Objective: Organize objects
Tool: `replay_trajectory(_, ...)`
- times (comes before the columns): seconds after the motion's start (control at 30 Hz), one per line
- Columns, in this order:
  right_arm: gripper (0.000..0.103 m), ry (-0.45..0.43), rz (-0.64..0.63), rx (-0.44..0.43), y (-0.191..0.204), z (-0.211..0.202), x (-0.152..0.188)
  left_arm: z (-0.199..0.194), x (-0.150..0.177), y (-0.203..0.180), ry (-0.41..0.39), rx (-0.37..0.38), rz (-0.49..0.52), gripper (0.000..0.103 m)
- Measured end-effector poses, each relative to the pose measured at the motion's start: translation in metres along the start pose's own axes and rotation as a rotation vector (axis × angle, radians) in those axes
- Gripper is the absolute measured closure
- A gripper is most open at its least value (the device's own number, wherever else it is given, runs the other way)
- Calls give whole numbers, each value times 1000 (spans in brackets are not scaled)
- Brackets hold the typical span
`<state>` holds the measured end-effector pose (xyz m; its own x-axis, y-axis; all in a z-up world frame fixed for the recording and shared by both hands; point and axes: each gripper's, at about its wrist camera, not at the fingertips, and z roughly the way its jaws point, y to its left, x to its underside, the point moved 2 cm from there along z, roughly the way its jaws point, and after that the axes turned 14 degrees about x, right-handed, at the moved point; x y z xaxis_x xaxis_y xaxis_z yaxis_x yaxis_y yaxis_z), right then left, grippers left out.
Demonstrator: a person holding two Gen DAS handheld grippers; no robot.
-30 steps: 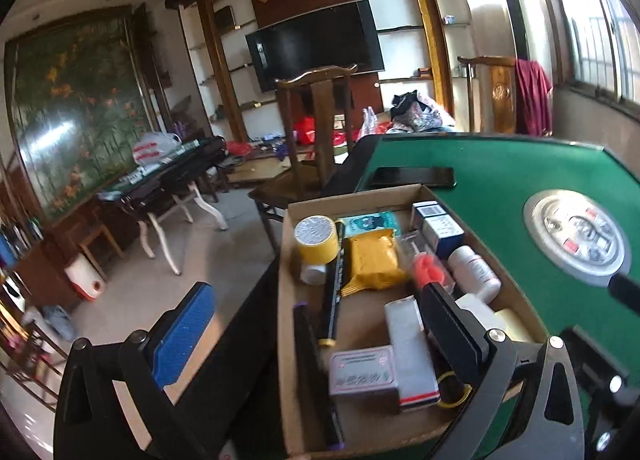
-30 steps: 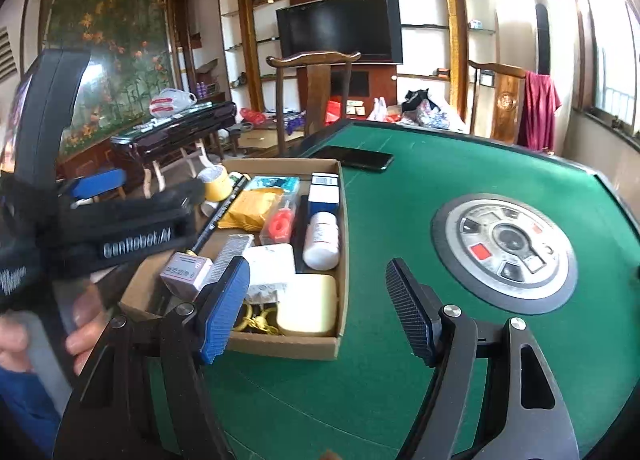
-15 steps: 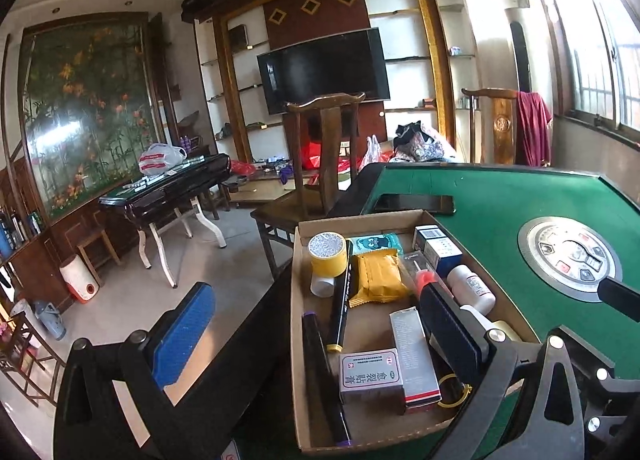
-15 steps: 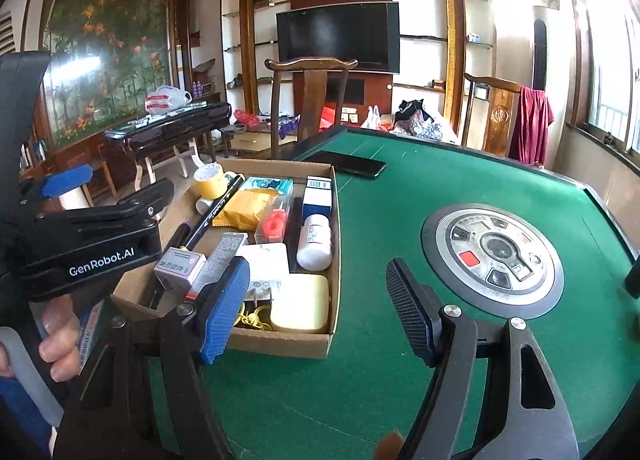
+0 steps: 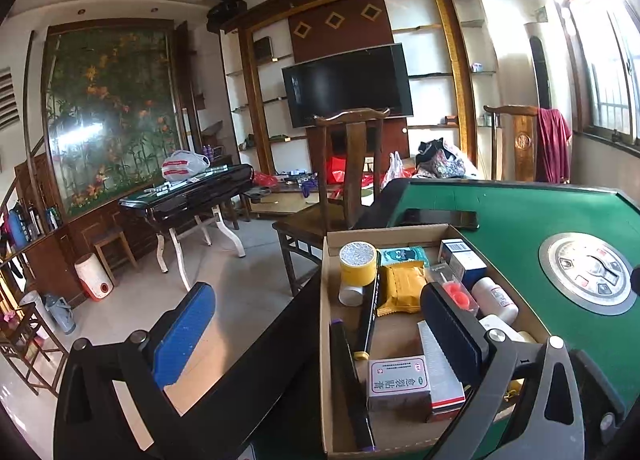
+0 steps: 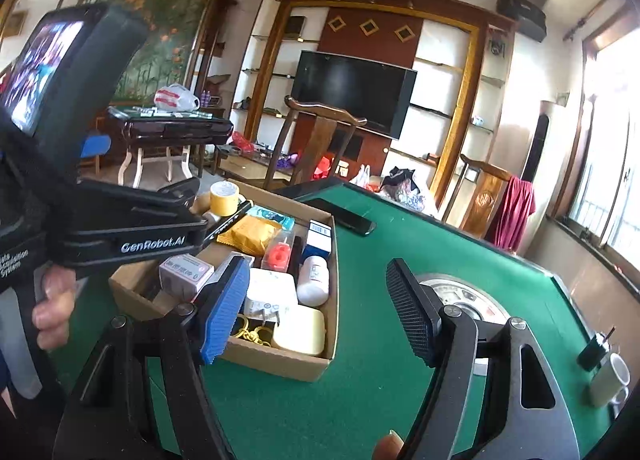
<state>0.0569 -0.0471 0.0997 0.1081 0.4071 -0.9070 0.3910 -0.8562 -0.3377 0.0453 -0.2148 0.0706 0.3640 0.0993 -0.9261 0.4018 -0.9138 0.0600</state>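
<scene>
A shallow cardboard box (image 5: 332, 448) sits on the green table (image 5: 520, 212) at its left edge. It holds a yellow tape roll (image 5: 357, 264), black markers (image 5: 370, 316), a yellow packet (image 5: 400, 286), a white bottle (image 5: 494, 296) and small medicine boxes (image 5: 398, 382). The box also shows in the right wrist view (image 6: 280, 360), with a pale yellow case (image 6: 300, 332). My left gripper (image 5: 316, 336) is open and empty, raised over the box's left side. My right gripper (image 6: 316, 308) is open and empty, above the box's near right corner.
A black phone (image 5: 440, 218) lies beyond the box. A round metal hub (image 5: 588, 274) is set in the table's middle. A white mug (image 6: 610, 380) stands at the right edge. A wooden chair (image 5: 348, 164) stands behind the table.
Both grippers have risen and tilted up, so more of the room shows. The right wrist view has also rolled. Both stay open. The items in the box have not moved.
</scene>
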Motion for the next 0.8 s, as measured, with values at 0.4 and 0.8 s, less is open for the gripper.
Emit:
replay_trajectory(0.4, 31, 24, 12, -16, -6, 1, 0, 1, 1, 3, 5, 9, -19, 0)
replay_trajectory(0.8, 31, 41, 20, -11, -7, 3, -2, 4, 4, 2, 34, 39, -28, 0)
